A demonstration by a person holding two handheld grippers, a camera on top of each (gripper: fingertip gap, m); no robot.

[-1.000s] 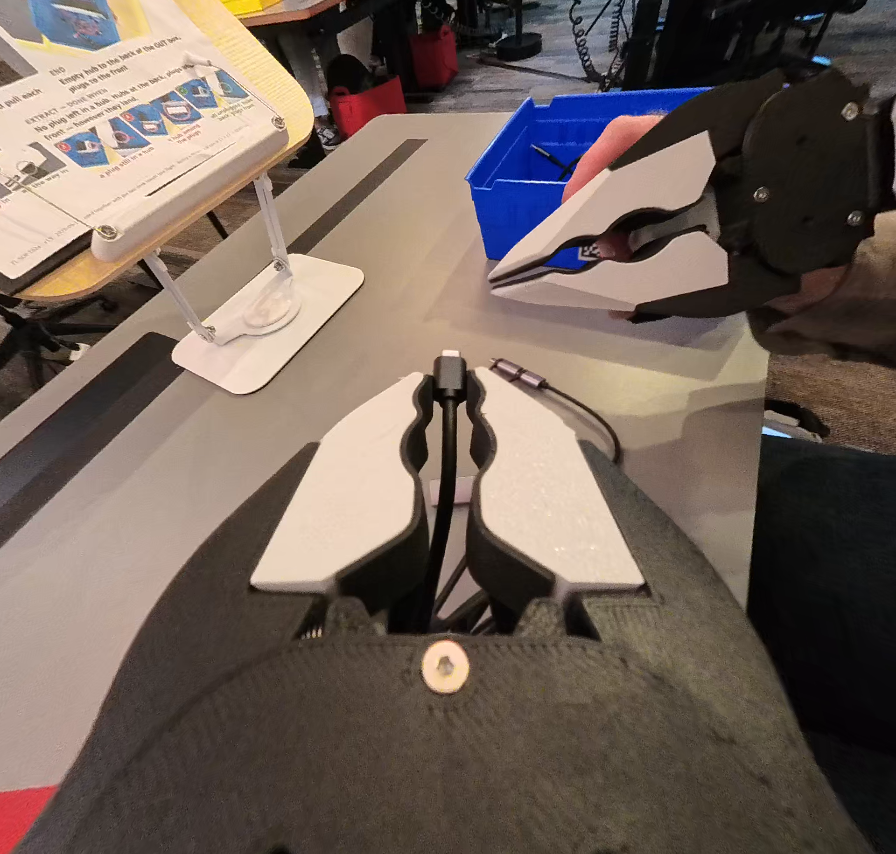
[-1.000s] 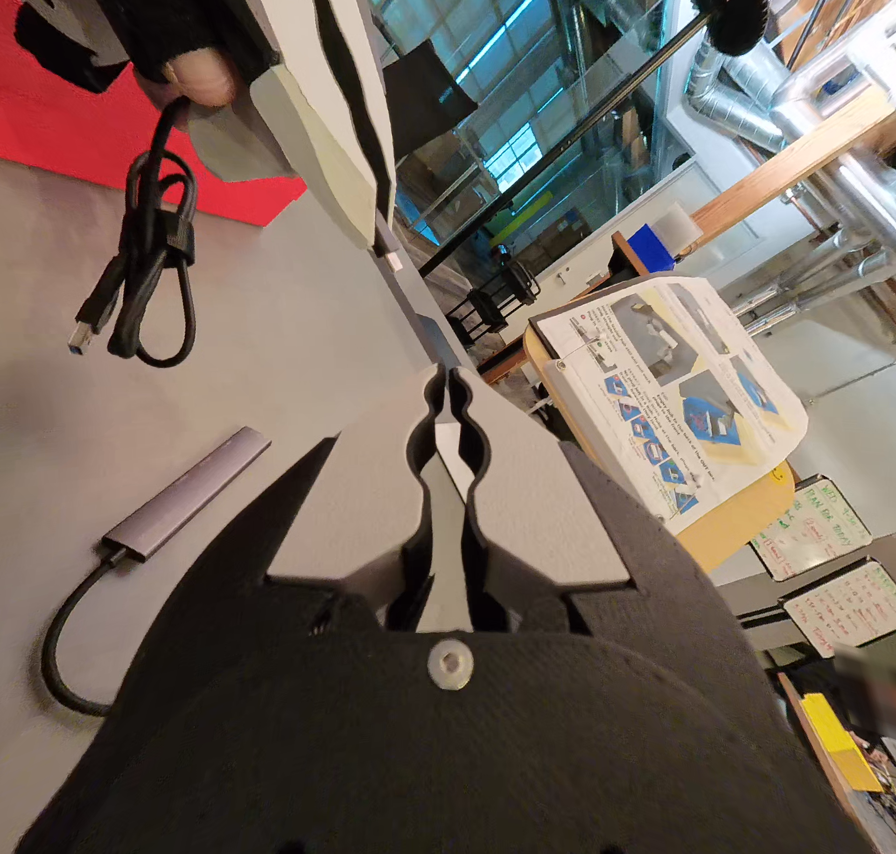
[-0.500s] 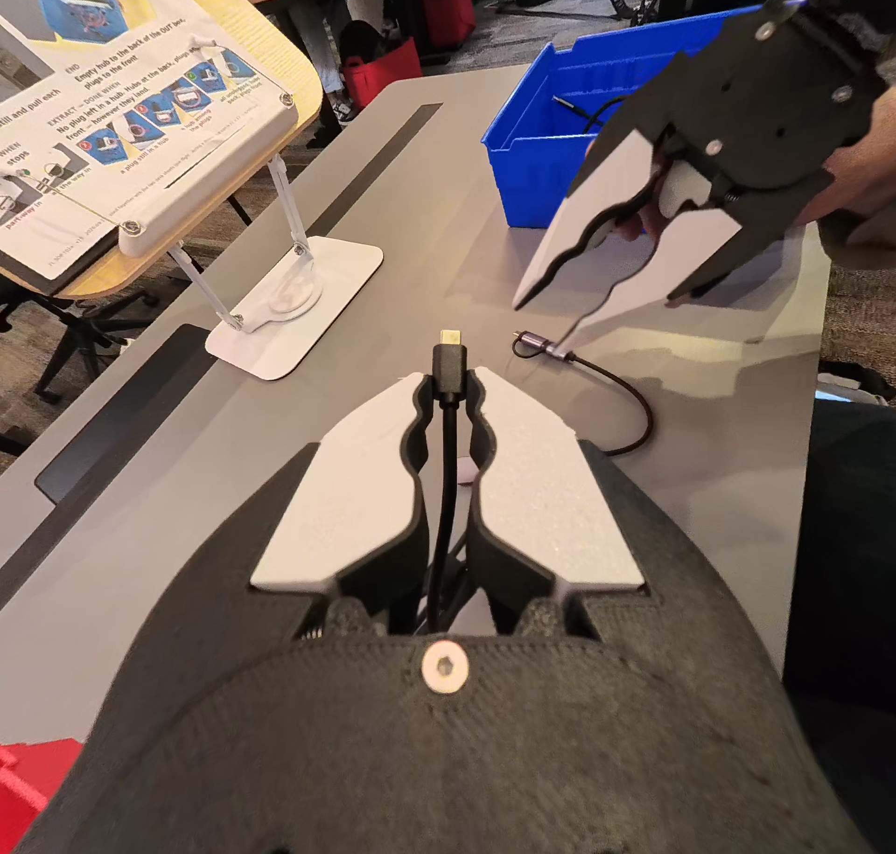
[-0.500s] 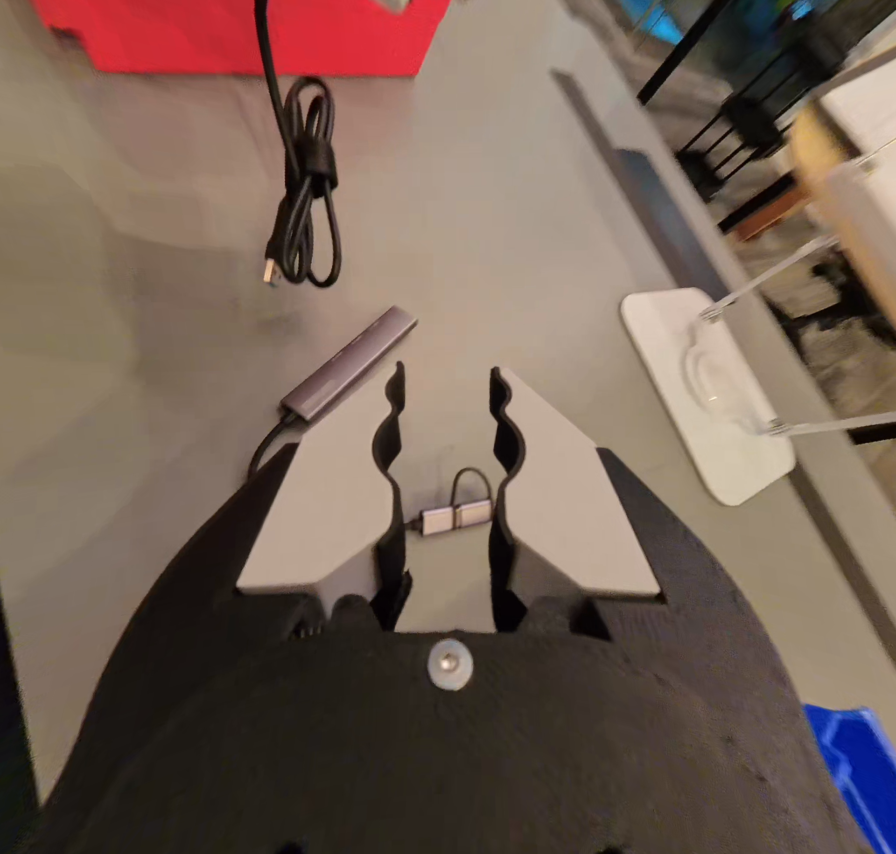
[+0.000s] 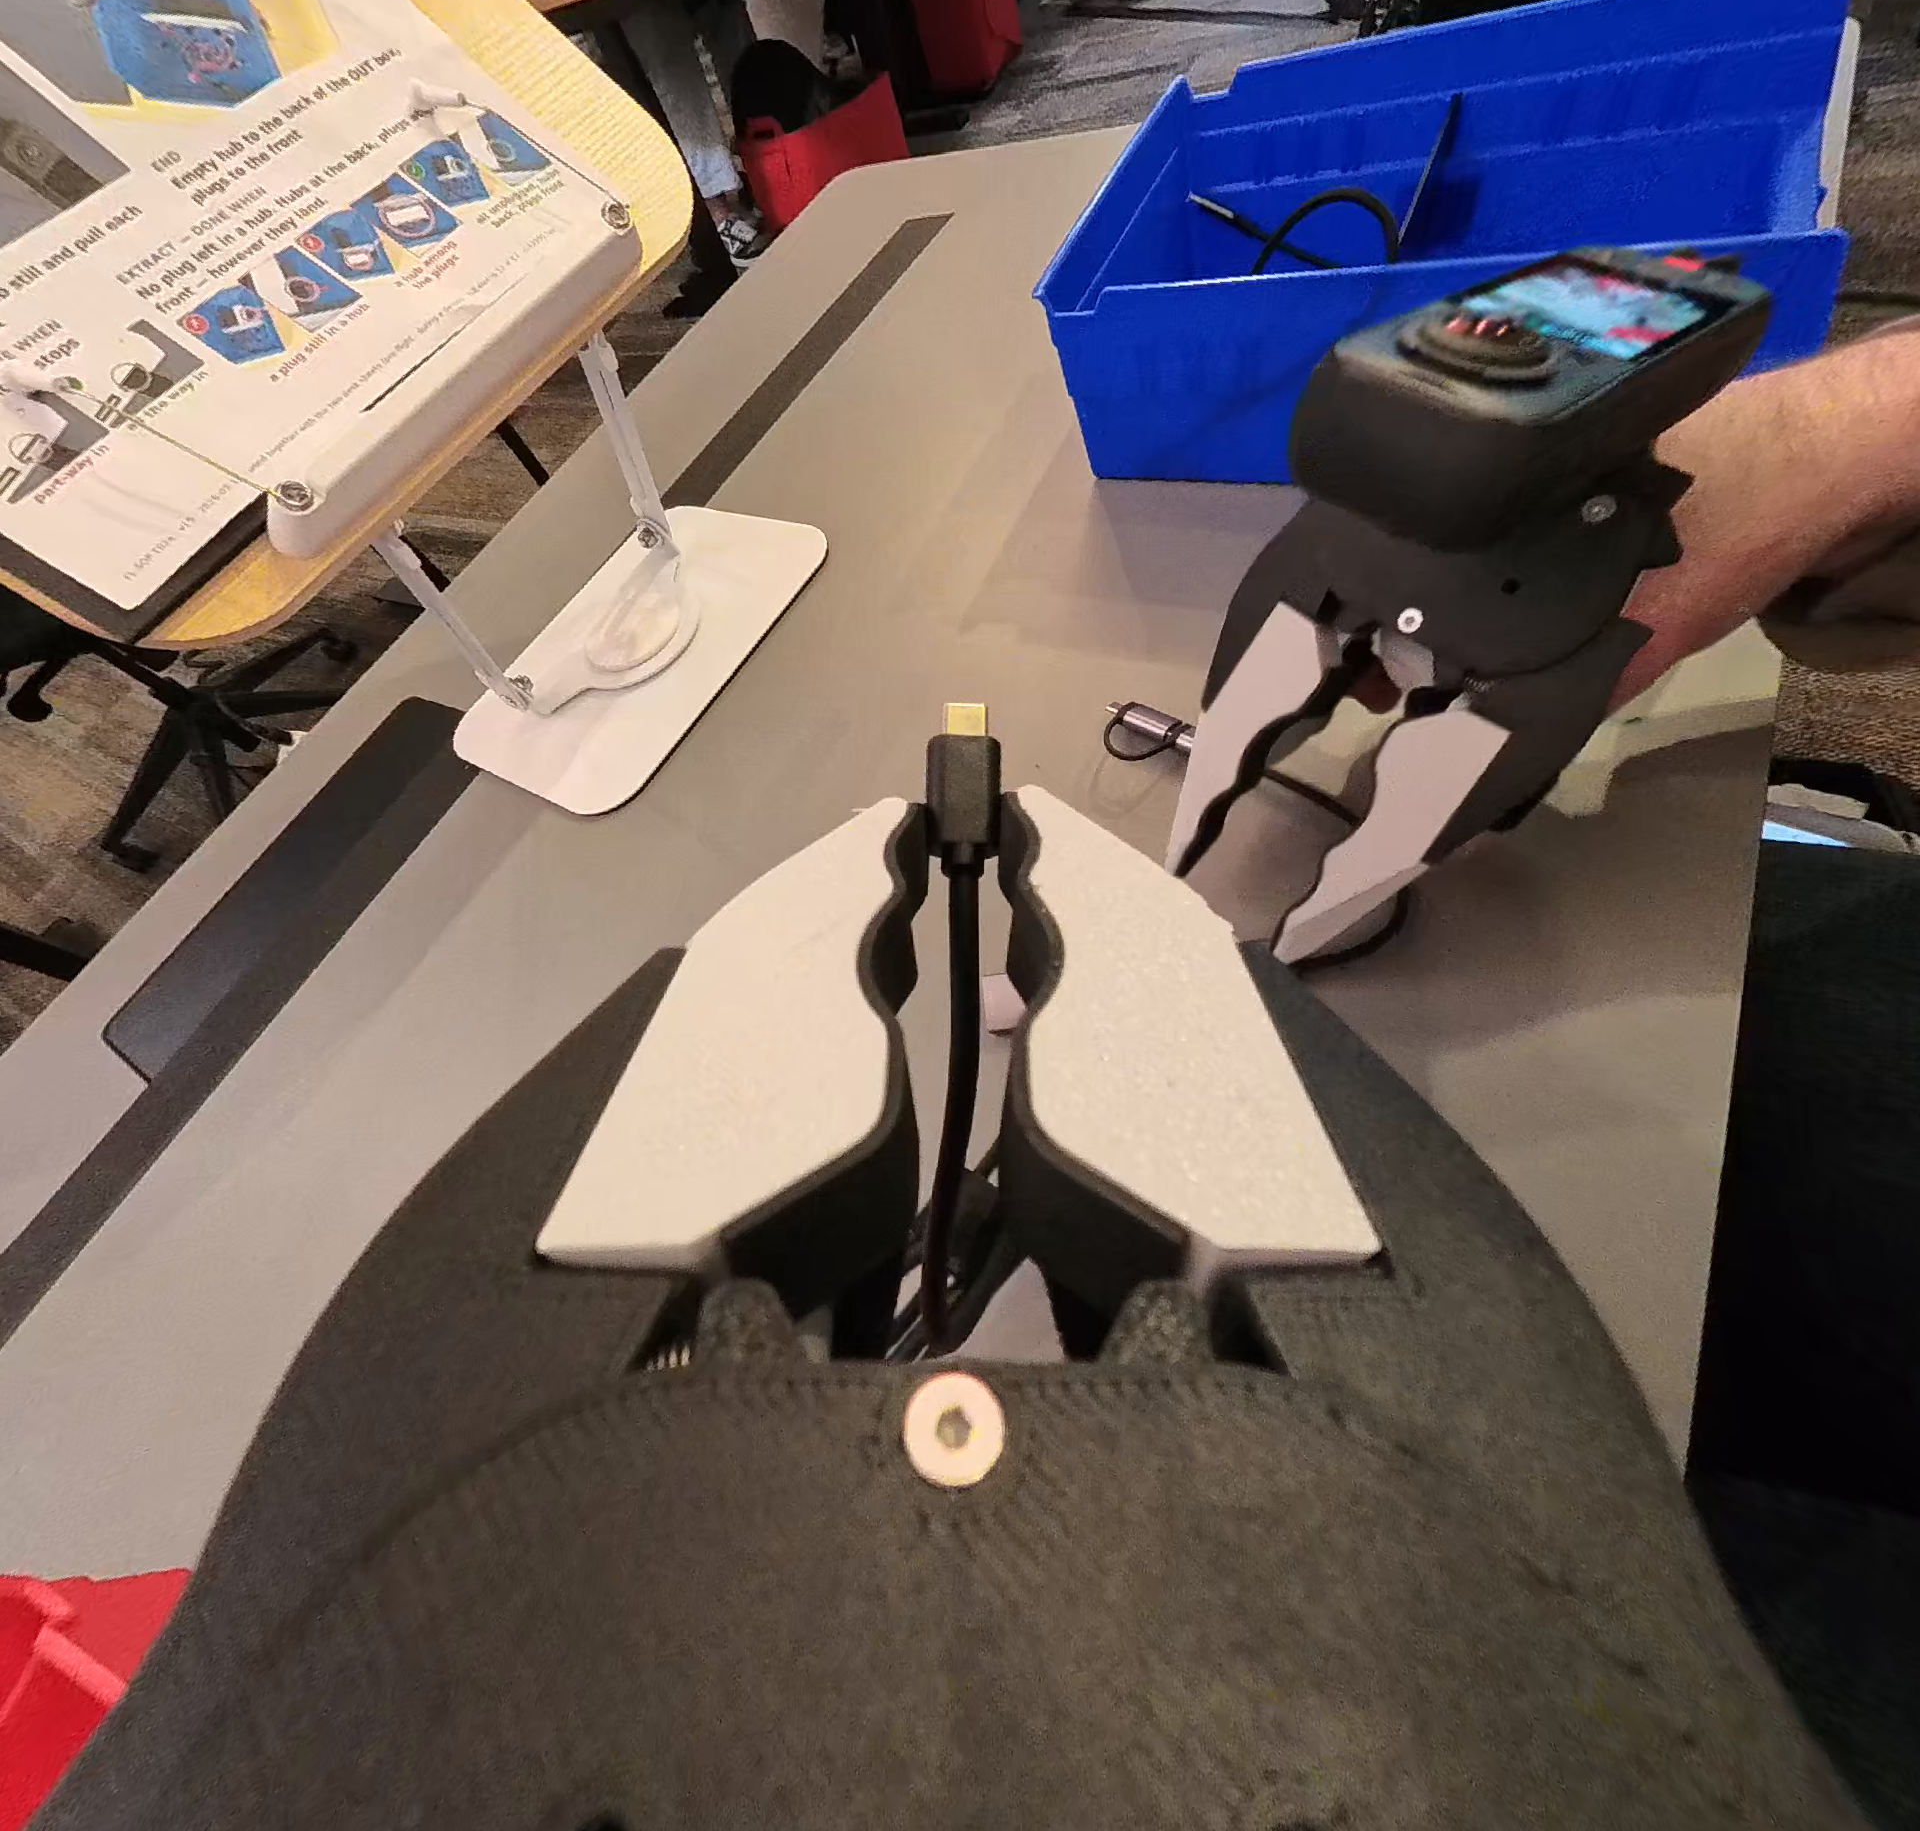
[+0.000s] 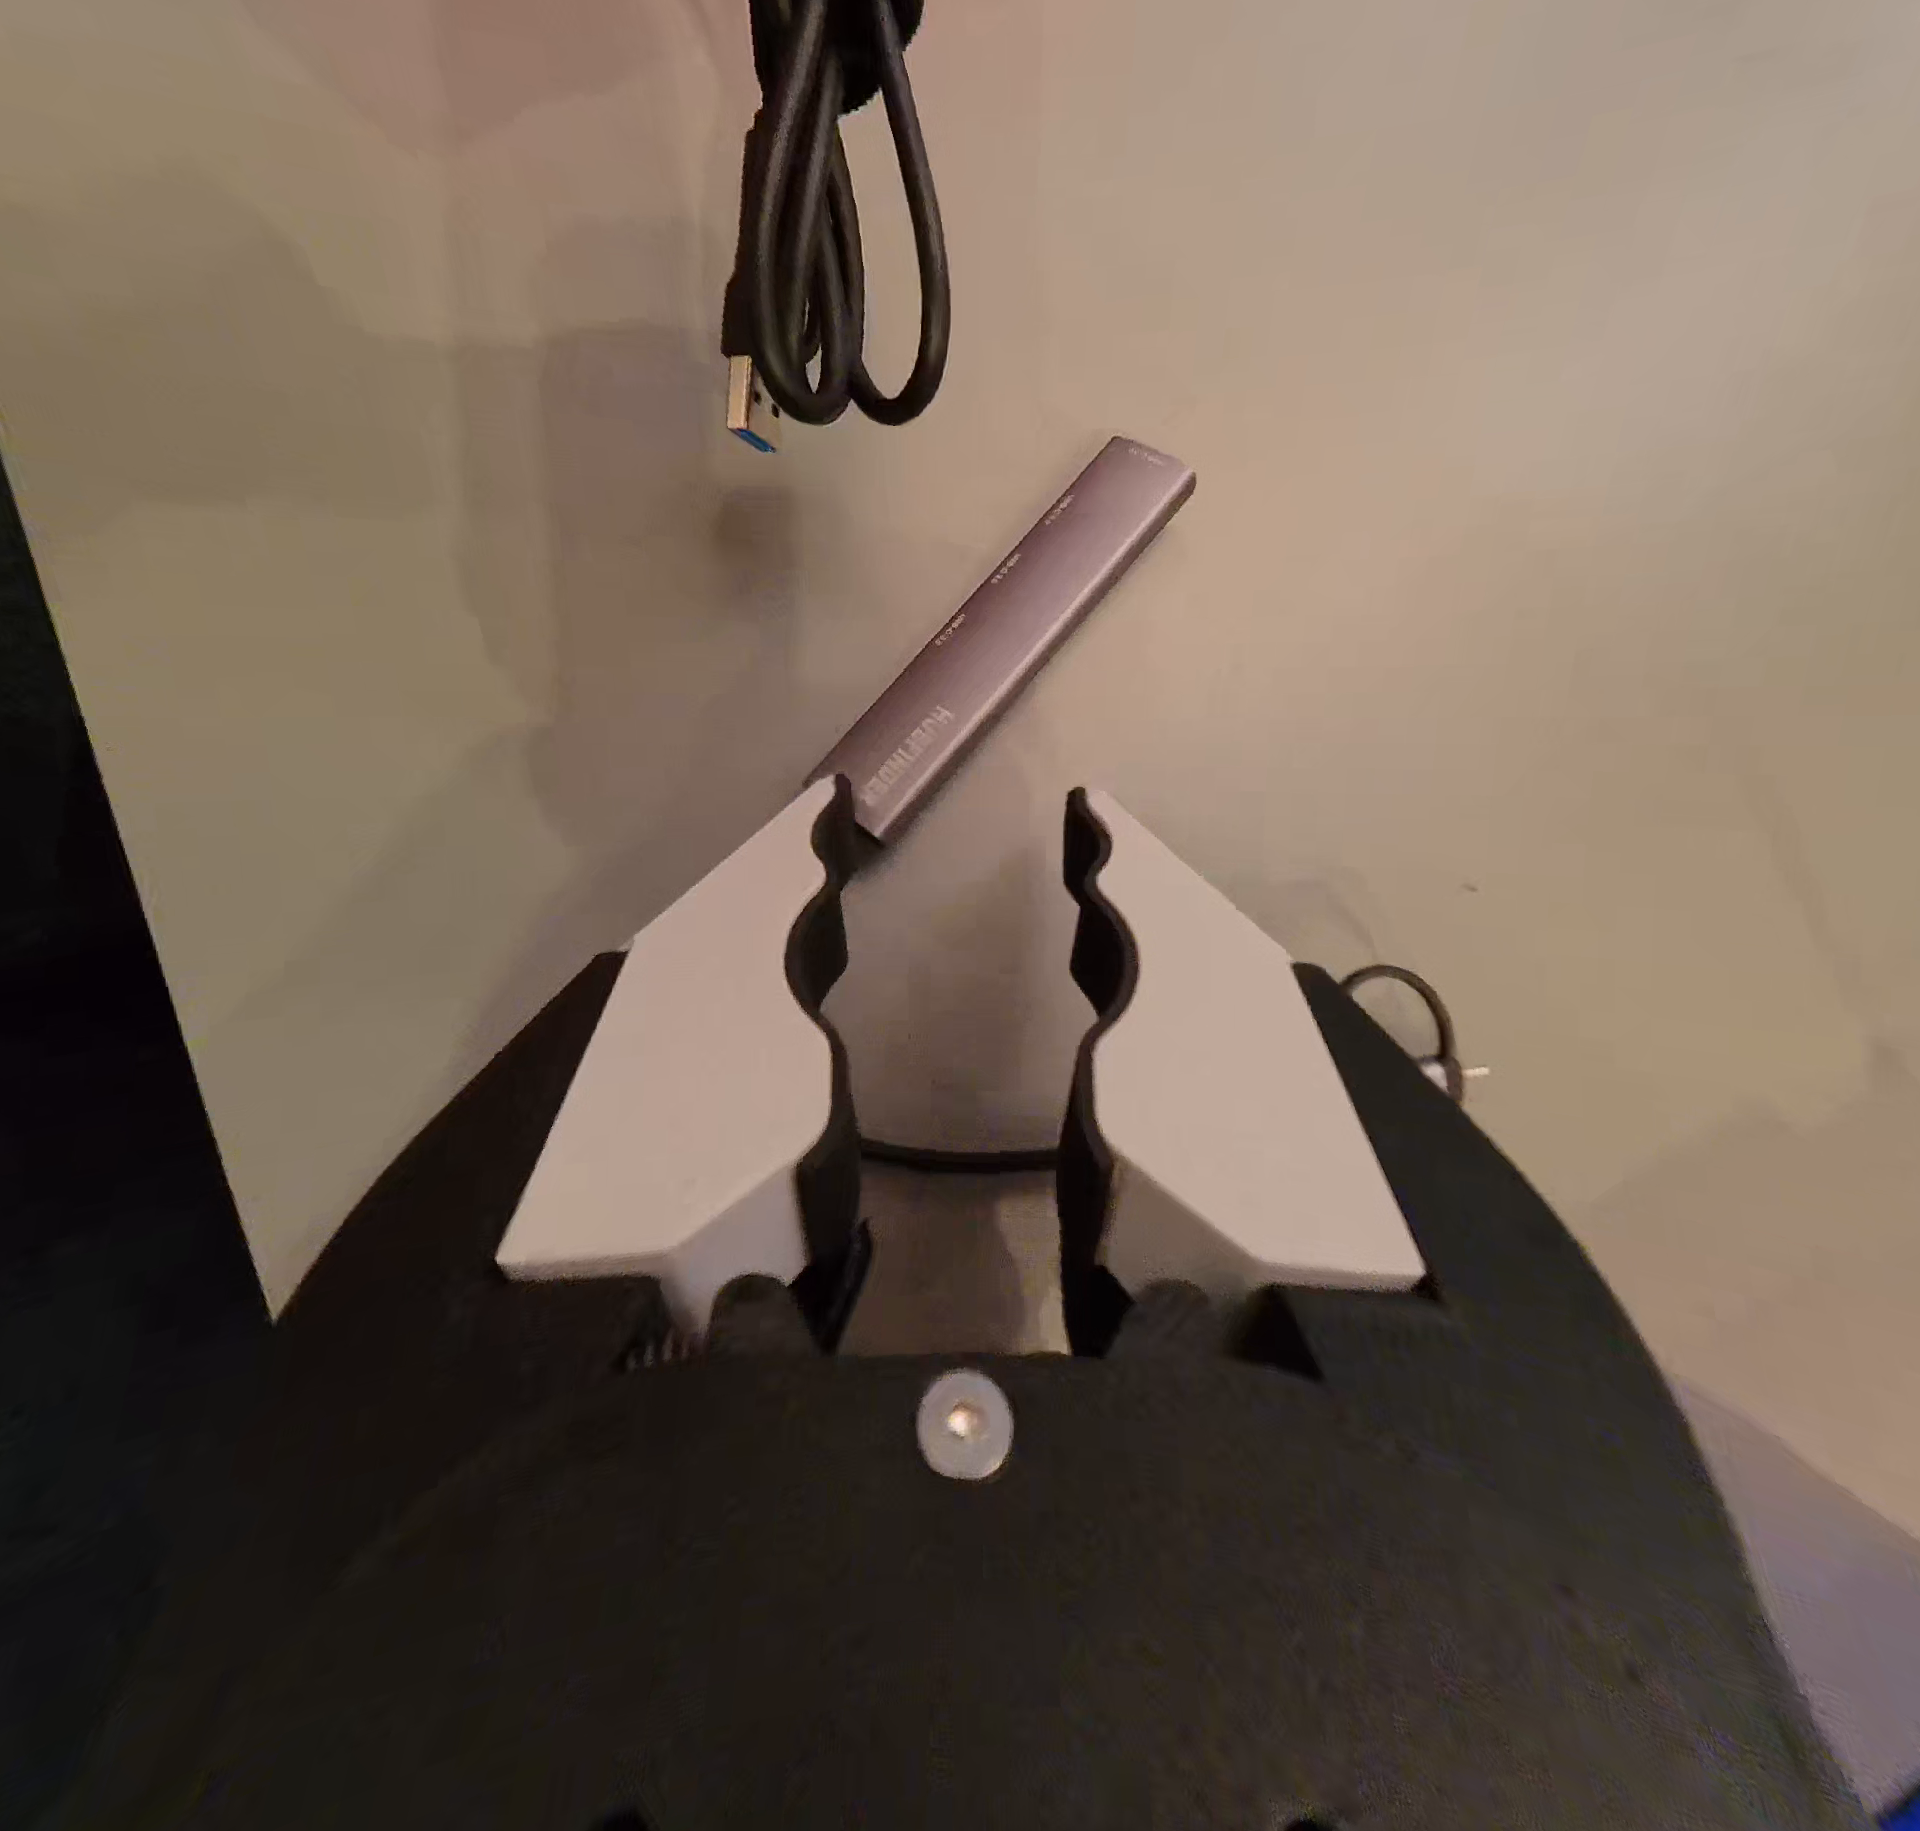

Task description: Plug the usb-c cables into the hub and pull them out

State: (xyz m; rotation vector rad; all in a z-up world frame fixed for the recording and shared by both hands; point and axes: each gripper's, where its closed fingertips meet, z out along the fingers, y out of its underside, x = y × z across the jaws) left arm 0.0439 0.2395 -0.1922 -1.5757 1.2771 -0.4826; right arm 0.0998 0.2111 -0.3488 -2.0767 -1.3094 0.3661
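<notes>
Left claw [image 5: 966, 825] clenched on the usb-c cable [image 5: 968, 779], plug pointing forward above the desk [image 5: 935, 451]. Right claw [image 6: 951, 805] spread, lowered over the hub [image 6: 1013, 628] (lying flat). Judged step: securing hub; next, clamp it, align plug.

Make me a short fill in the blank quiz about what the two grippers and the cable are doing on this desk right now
1. The left gripper is shut on a black ____ plug.
2. The right gripper has its jaws ____.
3. The grey hub lies flat on the ____.
4. The bin behind the right gripper is ____.

Missing words: usb-c; open; table; blue
</notes>
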